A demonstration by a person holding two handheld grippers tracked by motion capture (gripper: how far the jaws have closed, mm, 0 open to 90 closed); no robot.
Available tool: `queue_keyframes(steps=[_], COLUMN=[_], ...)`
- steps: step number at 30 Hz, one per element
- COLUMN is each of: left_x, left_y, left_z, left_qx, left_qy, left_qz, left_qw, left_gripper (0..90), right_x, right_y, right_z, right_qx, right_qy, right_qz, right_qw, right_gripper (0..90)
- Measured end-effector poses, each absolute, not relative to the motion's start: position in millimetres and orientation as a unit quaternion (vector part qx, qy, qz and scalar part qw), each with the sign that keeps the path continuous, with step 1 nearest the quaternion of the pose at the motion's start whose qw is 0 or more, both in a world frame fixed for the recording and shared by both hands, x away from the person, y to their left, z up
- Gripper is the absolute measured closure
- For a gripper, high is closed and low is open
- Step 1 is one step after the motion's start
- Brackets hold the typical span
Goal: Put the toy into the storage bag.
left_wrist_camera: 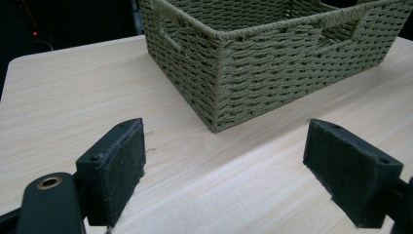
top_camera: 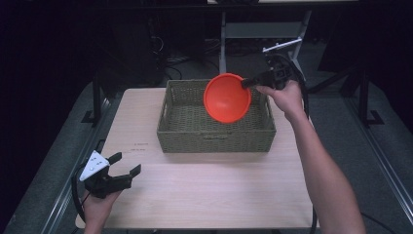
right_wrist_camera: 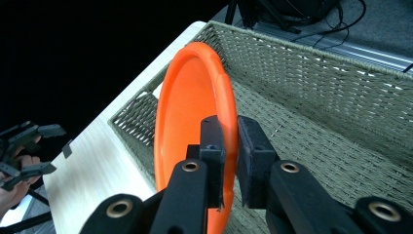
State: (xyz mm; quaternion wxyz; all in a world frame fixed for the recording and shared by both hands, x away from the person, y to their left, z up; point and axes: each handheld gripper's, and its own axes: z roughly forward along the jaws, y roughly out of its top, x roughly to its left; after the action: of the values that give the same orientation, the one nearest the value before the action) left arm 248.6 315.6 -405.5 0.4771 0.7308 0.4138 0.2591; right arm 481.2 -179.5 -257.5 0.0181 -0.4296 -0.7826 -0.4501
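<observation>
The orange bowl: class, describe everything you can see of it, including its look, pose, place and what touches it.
The orange bowl is round, plain and smooth, and looks like plastic. Nothing is in it. It is held tipped on edge above the woven basket, its hollow facing the high camera. The right gripper is clamped on its rim, one pad inside and one outside. Nothing else touches it, and it appears clear of the basket.

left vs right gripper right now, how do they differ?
The left gripper has its jaws wide open with nothing between them; the right gripper is shut on the orange bowl's rim. The left sits low at the table's near corner; the right is raised over the basket. Both are hand-held, with black padded jaws.
</observation>
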Motion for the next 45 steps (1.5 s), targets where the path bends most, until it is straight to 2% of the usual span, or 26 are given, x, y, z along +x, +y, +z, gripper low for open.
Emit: queue_keyframes(steps=[45], left_x=[246], left_y=[313], left_z=[-406], left_qx=[0.734], left_qy=[0.409], left_qz=[0.257], left_qw=[0.477], left_gripper=[15.0], right_x=[511], right_y=[-174], right_z=[-309], right_qx=[-0.487], right_qy=[-0.762], right_qz=[-0.425], right_qw=[0.030], right_gripper=[81.5])
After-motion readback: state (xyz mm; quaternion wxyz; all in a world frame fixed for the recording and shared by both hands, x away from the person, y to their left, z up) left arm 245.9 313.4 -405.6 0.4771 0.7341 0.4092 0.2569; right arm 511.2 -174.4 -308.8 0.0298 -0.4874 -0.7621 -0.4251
